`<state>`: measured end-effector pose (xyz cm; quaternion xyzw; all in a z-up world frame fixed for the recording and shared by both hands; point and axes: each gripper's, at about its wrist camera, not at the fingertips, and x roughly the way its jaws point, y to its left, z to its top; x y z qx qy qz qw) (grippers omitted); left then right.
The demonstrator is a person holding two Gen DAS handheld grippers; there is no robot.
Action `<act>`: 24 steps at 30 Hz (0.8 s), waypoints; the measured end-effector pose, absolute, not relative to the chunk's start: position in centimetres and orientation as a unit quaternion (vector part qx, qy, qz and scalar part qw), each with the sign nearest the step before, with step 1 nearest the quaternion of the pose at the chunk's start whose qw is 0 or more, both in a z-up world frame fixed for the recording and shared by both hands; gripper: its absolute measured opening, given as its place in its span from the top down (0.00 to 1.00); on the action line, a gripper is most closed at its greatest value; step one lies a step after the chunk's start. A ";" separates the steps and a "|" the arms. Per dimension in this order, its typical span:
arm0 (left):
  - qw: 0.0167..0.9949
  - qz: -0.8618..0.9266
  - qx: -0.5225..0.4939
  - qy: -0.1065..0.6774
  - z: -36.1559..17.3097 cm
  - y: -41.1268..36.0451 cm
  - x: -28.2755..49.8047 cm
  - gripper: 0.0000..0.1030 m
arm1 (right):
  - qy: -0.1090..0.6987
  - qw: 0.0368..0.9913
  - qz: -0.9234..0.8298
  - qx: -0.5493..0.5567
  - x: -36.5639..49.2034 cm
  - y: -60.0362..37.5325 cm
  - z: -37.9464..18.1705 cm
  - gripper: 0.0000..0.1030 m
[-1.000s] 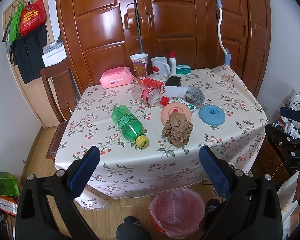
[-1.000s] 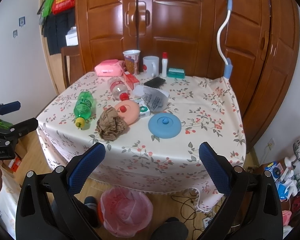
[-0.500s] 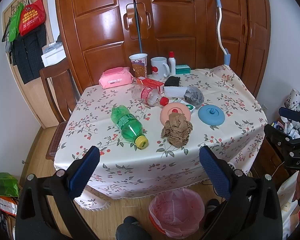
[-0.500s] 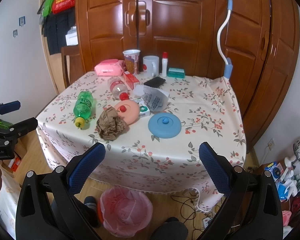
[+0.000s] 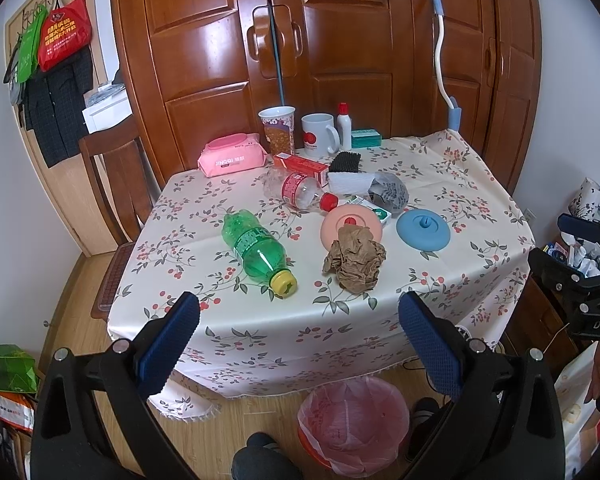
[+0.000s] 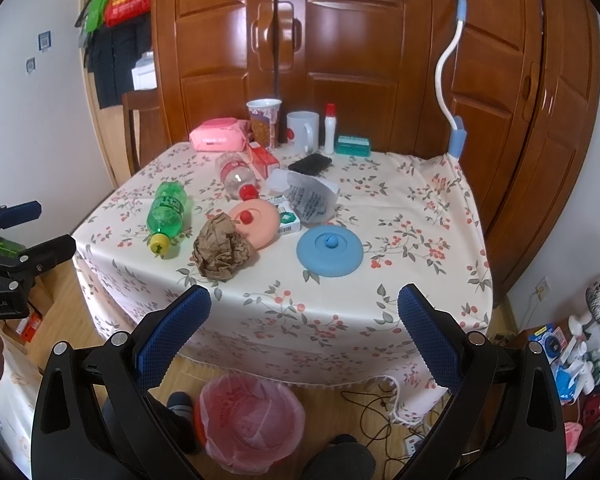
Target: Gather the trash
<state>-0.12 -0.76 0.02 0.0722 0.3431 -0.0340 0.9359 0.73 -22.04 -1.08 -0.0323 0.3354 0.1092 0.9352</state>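
A crumpled brown paper ball [image 5: 355, 260] [image 6: 222, 251] lies near the front of the flowered table [image 5: 440, 184]. A green plastic bottle [image 5: 257, 249] [image 6: 167, 212] lies on its side to its left. A clear bottle with a red cap [image 5: 302, 193] [image 6: 238, 176] and a crumpled grey paper [image 5: 388, 192] [image 6: 310, 200] lie further back. A bin with a pink bag [image 5: 354, 424] [image 6: 252, 420] stands on the floor below the table's front edge. My left gripper [image 5: 298, 344] and right gripper [image 6: 304, 336] are open and empty, held in front of the table above the bin.
A pink lid [image 5: 350, 226] and a blue lid [image 5: 423, 229] lie mid-table. Wipes pack [image 5: 233, 155], paper cup [image 5: 278, 130], mug [image 5: 318, 135], small boxes and a white bottle stand at the back. A chair [image 5: 116, 176] stands left, a wardrobe behind.
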 end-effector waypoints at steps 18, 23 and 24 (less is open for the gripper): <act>0.936 -0.036 0.071 0.344 -0.1 -0.5 -0.1 0.05 | 0.337 0.935 0.109 -0.033 0.8 -21.9 -1.3 0.05; 0.936 -0.036 0.071 0.344 -0.2 -0.5 -0.1 0.05 | 0.337 0.934 0.109 -0.032 0.8 -21.9 -1.4 0.05; 0.936 -0.037 0.071 0.344 -0.2 -0.5 -0.1 0.05 | 0.337 0.934 0.109 -0.033 0.8 -21.9 -1.4 0.05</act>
